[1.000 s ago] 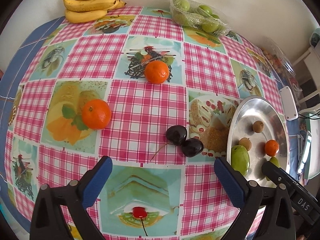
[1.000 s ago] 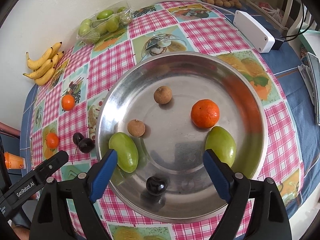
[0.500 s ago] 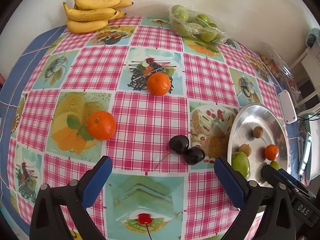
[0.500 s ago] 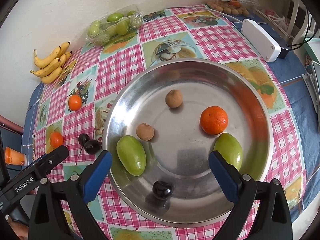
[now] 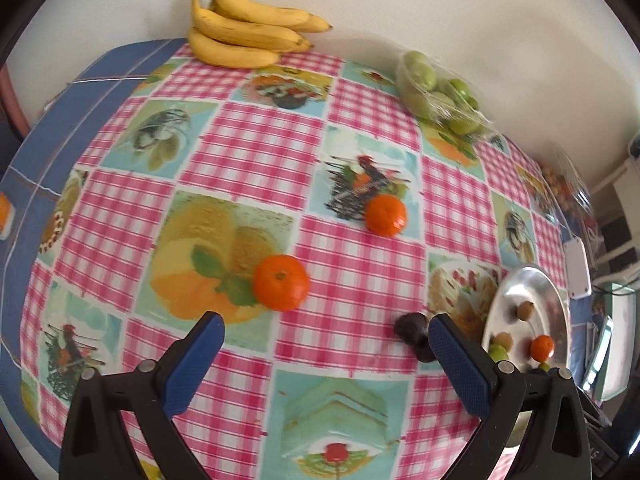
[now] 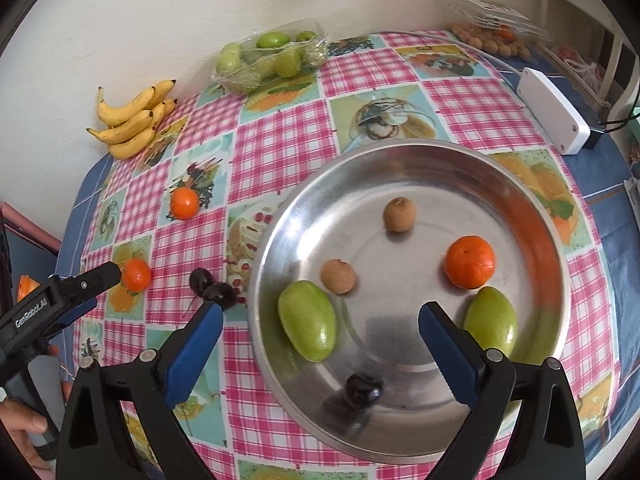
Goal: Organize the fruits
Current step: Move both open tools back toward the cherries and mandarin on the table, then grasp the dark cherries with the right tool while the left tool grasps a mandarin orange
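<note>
- Left gripper (image 5: 326, 354): jaws wide, empty, poised over the tablecloth (image 5: 256, 148).
- Near tangerine (image 5: 282, 283): loose on the cloth at 12 o'clock, just beyond the fingertips; round, no long axis.
- Right gripper (image 6: 320, 334): wide, empty, over the metal tray (image 6: 552, 248); farther off.

- A plain off-white plaster wall (image 5: 440, 12) rises directly behind the table (image 6: 280, 148).
- That table wears a pink-checked oilcloth over blue fabric (image 6: 592, 168).
- Daylight is soft and even.
</note>
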Action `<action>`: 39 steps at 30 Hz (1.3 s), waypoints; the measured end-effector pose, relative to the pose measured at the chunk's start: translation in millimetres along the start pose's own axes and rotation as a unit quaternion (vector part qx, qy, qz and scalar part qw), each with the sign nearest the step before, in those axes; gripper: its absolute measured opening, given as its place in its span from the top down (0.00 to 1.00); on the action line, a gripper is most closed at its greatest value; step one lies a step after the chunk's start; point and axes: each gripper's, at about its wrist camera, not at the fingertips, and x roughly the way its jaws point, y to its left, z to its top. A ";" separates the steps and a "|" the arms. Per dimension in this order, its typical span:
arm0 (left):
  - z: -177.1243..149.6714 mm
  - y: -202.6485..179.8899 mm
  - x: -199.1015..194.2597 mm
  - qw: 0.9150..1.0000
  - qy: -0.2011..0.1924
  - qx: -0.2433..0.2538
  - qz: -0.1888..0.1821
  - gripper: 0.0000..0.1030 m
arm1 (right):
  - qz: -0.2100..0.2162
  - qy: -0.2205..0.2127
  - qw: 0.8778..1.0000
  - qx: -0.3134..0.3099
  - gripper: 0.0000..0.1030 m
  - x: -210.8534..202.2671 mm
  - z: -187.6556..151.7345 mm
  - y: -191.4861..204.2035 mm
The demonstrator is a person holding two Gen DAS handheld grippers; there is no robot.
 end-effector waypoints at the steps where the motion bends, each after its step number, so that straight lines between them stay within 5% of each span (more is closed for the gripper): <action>1: 2.1 7.2 -1.2 1.000 -0.002 -0.006 0.001 0.00 | 0.006 -0.001 1.000 -0.005 0.04 0.6 0.0 4.6; 14: 16.5 80.8 -11.7 0.996 -0.035 -0.086 0.017 0.00 | 0.034 -0.010 0.995 -0.098 0.04 10.7 -3.4 73.4; 19: 18.0 81.1 -9.2 0.996 -0.026 -0.079 0.021 0.00 | 0.058 -0.001 0.991 -0.120 0.04 17.0 -1.9 91.8; 25: 19.3 68.3 -0.5 0.998 -0.005 -0.059 0.012 0.00 | 0.027 0.002 0.988 -0.153 0.04 27.6 1.0 107.3; 27: 19.4 65.3 3.2 0.998 0.002 -0.059 -0.001 0.00 | 0.025 0.006 0.987 -0.156 0.10 30.9 1.6 109.0; 29: 19.8 60.8 7.4 0.998 0.010 -0.057 -0.010 0.00 | 0.018 0.007 0.986 -0.165 0.38 33.4 2.6 112.2; 33: 20.9 49.4 14.1 0.999 0.013 -0.034 -0.011 0.01 | 0.005 0.019 0.984 -0.175 0.41 42.5 3.2 115.1; 36: 20.6 41.5 20.5 1.000 0.016 -0.017 -0.009 0.02 | -0.006 0.035 0.983 -0.180 0.58 50.3 1.3 114.7; 39: 19.6 37.7 28.5 1.000 0.025 -0.011 -0.008 0.09 | -0.017 0.043 0.982 -0.183 0.58 55.6 -0.1 113.7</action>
